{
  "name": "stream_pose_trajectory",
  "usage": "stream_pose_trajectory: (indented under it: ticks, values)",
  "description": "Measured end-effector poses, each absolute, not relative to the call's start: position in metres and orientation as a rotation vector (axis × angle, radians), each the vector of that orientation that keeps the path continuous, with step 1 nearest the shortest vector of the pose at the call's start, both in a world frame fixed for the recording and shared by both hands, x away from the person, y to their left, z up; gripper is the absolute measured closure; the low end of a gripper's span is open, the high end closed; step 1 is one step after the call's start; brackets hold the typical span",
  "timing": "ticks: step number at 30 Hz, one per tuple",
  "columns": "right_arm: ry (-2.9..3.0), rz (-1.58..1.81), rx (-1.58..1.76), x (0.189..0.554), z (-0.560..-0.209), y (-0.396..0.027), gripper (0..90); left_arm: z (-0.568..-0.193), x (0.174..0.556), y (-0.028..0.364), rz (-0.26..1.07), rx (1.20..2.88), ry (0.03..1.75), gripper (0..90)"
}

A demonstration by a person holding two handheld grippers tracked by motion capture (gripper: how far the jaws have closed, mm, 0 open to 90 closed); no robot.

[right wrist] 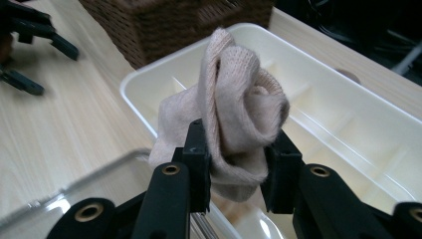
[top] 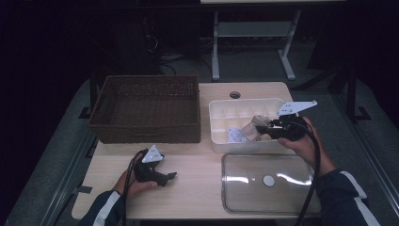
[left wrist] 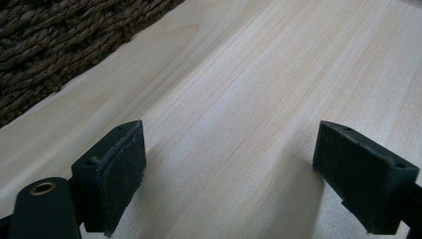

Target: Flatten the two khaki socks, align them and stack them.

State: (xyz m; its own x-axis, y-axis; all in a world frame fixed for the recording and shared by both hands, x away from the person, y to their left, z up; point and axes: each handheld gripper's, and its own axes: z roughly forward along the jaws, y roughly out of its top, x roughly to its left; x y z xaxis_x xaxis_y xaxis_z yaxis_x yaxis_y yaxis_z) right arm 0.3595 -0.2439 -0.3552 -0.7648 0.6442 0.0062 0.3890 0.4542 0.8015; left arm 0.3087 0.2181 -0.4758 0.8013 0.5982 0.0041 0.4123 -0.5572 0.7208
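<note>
left hand-held gripper (top: 170, 176) is seen at the near left of the table (top: 197, 188), held in a hand (top: 134, 183) that enters from the bottom edge, its jaws pointing toward the right. in the left gripper view its pads (left wrist: 122, 174) are spread wide apart with nothing between them, only bare wood below, and a corner of the wicker basket (left wrist: 54, 45) is caught at the upper left. the basket, dark brown and woven, is placed at the far left of the table, well apart from that hand-held gripper. just beside the basket, to its right, a white divided tray (top: 221, 125) is set, with some small things lying in its near compartments, too blurred to name. in front of the tray a clear lid (top: 268, 181) is laid flat on the table. the right hand-held gripper (top: 261, 129) is held over the tray's right half, jaws pointing left. a rolled beige sock (right wrist: 239, 119) is clamped between its pads (right wrist: 199, 164), which are pressed into the fabric on both sides. the sock is held clear of the tray, above its compartments, with the roll's spiral turned toward the camera in the right gripper view.
</note>
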Motion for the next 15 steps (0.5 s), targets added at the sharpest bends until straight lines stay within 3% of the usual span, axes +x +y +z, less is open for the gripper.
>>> stream_pose_trajectory:
  ticks: [8,15]
  values:
    - [2.379,1.121,1.003,0.374,-0.363,-0.284,68.3,-0.476,0.308,0.218,0.321,2.238,0.747,12.4]
    - [2.415,0.958,1.001,0.383,-0.375,-0.289,68.5,-0.476,0.308,0.218,0.321,2.237,0.750,12.5]
